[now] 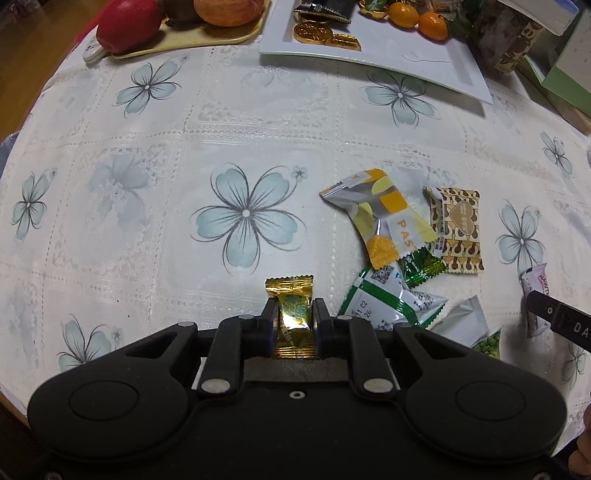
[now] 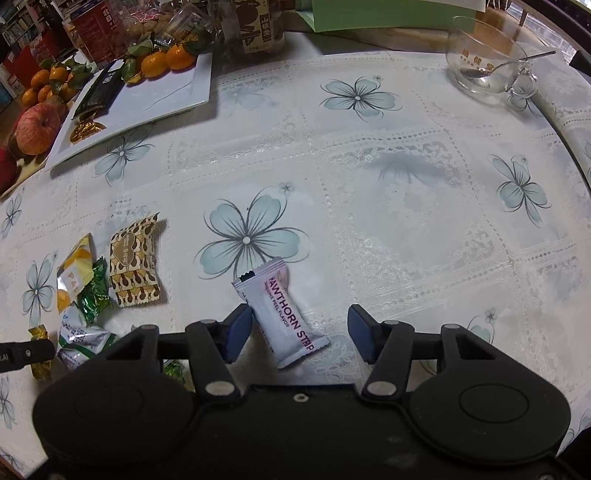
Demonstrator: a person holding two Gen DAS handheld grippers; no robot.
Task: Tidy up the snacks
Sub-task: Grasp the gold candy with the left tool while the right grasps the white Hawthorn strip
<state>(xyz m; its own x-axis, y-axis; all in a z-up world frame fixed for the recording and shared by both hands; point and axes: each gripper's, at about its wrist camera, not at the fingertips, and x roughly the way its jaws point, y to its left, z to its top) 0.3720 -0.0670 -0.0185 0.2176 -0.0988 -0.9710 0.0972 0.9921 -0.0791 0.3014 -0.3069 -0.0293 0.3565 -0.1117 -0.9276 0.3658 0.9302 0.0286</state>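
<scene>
On a table covered with a white lace-patterned cloth (image 1: 258, 122) printed with pale blue flowers, the left wrist view shows the left gripper (image 1: 294, 308) closed narrowly on a gold-wrapped candy (image 1: 292, 310), both pads pressed against its sides while it sits low over the cloth. Just to its right a loose heap of snacks is seen: a grey-and-yellow packet (image 1: 380, 218), a brown patterned packet (image 1: 460, 230), a small green-wrapped candy (image 1: 424, 267) and a white-and-green packet (image 1: 388, 301), overlapping one another. At the far edge a white rectangular plate (image 1: 388, 55) already carries gold coin chocolates (image 1: 314, 31), a dark packet and tangerines (image 1: 419, 18); this is judged to be the collecting place, though that cannot be confirmed. In the right wrist view, the right gripper (image 2: 299, 332) is seen half open, with a white hawthorn strip packet (image 2: 280, 314) lying on the cloth between its fingers; the left pad is at the packet's edge, the right pad stands apart, so nothing is gripped yet. The same heap lies at the left, with the white plate beyond it. A glass cup (image 2: 487, 59) with a spoon stands far right. The task is judged to be at an early-to-middle stage: a few items are plated, one is grasped, one is about to be grasped, and several remain loose.
</scene>
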